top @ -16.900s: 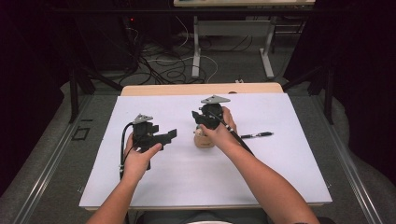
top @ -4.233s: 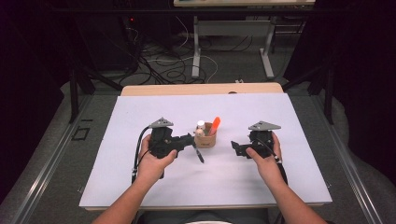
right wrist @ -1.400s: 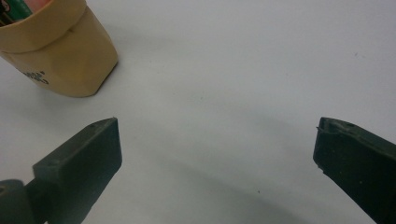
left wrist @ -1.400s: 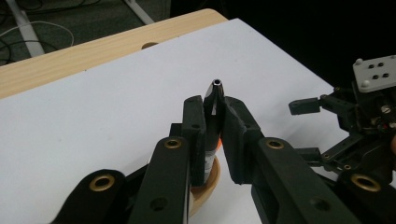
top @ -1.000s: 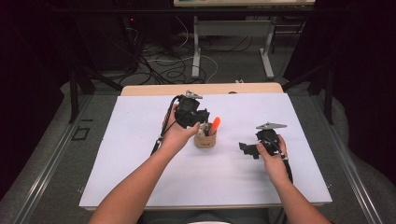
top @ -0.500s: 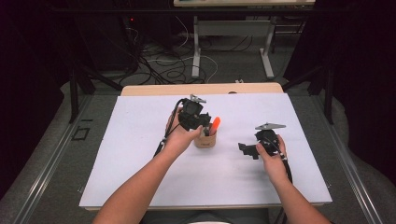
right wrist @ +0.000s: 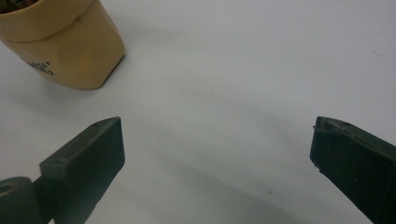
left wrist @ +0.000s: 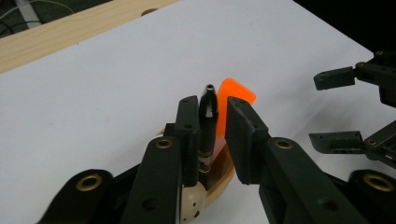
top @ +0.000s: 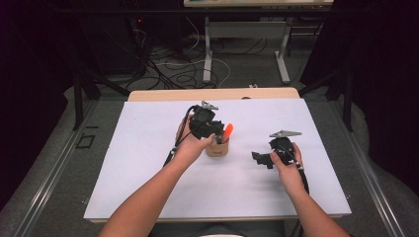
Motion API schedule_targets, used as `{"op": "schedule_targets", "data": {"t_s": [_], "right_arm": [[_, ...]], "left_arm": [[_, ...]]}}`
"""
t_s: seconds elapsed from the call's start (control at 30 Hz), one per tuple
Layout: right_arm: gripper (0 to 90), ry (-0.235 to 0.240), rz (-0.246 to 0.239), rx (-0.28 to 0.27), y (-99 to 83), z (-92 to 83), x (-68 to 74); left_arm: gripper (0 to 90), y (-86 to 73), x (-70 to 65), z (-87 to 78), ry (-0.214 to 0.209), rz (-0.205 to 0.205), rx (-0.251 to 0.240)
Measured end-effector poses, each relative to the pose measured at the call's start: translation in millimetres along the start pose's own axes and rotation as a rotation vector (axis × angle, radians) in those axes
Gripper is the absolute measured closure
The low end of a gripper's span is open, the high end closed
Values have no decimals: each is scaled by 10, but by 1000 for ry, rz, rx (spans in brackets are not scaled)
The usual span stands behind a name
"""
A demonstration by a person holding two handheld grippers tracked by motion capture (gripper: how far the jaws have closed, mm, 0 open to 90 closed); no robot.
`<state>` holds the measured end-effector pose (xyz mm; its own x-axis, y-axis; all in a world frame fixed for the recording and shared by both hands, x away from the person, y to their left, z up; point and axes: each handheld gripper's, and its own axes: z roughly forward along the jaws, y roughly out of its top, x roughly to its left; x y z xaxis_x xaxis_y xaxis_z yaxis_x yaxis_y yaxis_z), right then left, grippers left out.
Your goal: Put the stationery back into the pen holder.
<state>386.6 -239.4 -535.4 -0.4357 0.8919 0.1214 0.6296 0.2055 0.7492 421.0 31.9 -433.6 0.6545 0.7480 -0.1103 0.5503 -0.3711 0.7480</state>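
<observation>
Black pen (left wrist: 208, 122) upright in tan cup (top: 217, 148)

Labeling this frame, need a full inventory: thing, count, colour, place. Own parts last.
cup: 1, tan, mid-sheet
black pen: 1, standing in the cup between the left jaws
orange marker: 1, in the cup, leaning right
white sheet: 1, covers the table
table: 1, light wood, far edge exposed
left gripper: 1, black, over the cup, jaws just opening, pen between them
right gripper: 1, black, right of the cup, jaws wide open

Bare sheet (top: 148, 168) all round; only the cup (top: 217, 148) (mid-table) obstructs.
</observation>
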Motion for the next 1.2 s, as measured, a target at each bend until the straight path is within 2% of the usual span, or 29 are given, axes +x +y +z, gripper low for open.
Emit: {"op": "schedule_targets", "data": {"t_s": [0.3,0.47,0.7,1.2], "right_arm": [[30,0,4,1,0,4,6],[30,-2,-1,-1,1,-2,0],[31,-3,5,-4,2,-9,-3],[31,-5,13,-22,31,-57,-24]], "left_arm": [[666,4,6,-58,9,-10,-28],[621,9,37,-106,21,5,-29],[507,7,126,-204,35,4,-85],[383,-50,285,-471,49,-39,-137]]}}
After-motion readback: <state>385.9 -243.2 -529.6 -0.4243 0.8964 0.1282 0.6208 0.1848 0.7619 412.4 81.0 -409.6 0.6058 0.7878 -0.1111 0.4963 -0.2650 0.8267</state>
